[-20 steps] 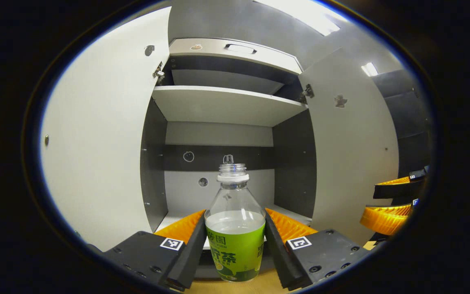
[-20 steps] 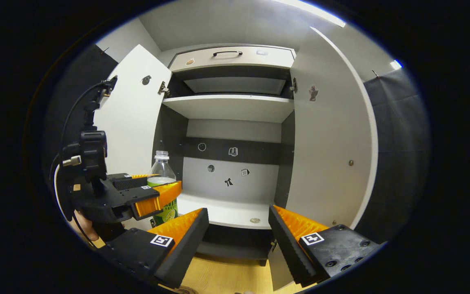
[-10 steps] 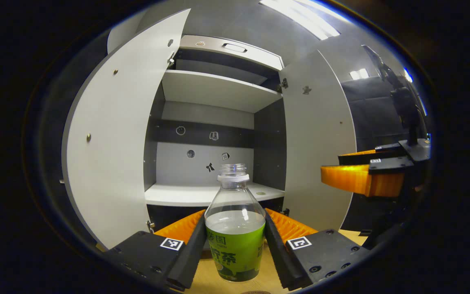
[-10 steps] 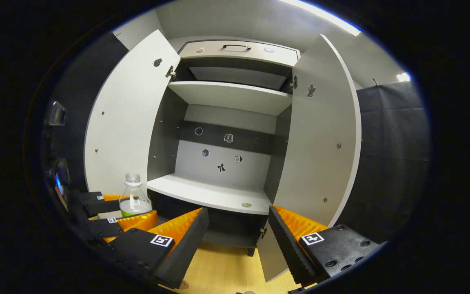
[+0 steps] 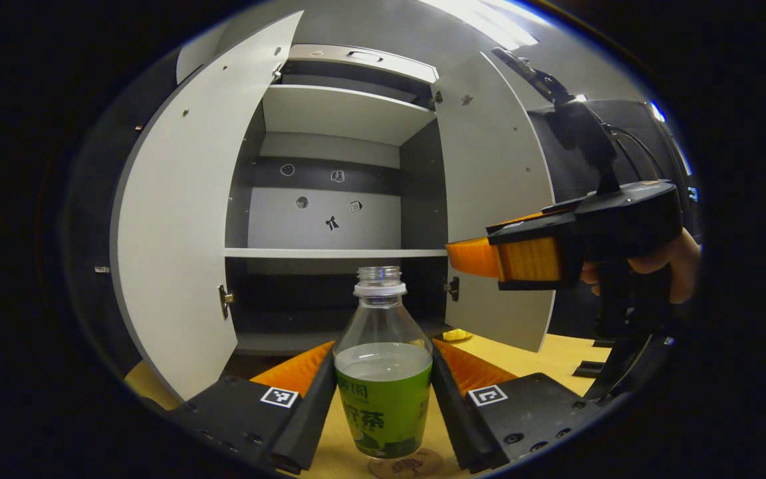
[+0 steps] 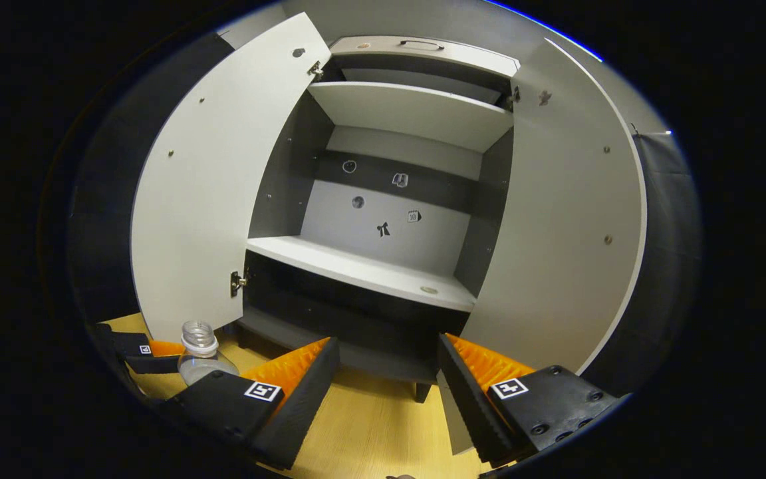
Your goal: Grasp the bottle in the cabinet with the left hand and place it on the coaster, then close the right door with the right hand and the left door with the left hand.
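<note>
Now the left gripper (image 5: 383, 399) clamps the bottle (image 5: 383, 372) at lower centre, just above the coaster (image 5: 406, 464) (only its edge visible). Released off-centre, the uncapped bottle could tip and spill. The right gripper (image 6: 383, 392) hangs with fingers apart before the cabinet (image 6: 363, 273).

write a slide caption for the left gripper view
Left gripper holds the green-labelled clear plastic bottle just above the round cork coaster; cabinet doors open.

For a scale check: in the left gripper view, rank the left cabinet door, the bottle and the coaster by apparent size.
1. left cabinet door
2. bottle, though it sits nearest the camera
3. coaster, partly hidden under the bottle
</note>
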A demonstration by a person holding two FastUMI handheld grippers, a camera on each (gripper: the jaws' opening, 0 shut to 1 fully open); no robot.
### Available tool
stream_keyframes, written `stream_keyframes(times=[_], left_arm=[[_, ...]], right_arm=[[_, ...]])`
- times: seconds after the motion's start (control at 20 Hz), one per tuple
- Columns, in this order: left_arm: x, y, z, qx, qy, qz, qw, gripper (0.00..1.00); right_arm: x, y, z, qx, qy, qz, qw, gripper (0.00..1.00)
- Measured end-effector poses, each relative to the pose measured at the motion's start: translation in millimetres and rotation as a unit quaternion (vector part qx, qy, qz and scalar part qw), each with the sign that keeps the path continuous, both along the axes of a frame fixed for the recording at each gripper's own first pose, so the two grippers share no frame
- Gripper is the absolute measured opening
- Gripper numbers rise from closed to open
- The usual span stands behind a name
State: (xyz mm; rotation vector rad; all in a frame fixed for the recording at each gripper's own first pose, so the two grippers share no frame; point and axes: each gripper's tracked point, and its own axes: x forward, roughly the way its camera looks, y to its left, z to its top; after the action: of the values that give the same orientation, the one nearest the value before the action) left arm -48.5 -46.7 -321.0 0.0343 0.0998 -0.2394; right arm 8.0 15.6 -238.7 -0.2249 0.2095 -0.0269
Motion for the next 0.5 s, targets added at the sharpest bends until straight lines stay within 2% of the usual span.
stream_keyframes(times=[0.2, 0.5], left_arm=[[-7, -10, -21, 0.001, 0.005, -0.001, 1.0, 0.78], [-5, -15, -46, -0.005, 0.002, 0.015, 1.0, 0.78]], right_arm=[[-6, -12, -28, 0.02, 0.029, -0.006, 0.999, 0.98], [-15, -25, -37, 0.016, 0.033, -0.004, 0.999, 0.98]])
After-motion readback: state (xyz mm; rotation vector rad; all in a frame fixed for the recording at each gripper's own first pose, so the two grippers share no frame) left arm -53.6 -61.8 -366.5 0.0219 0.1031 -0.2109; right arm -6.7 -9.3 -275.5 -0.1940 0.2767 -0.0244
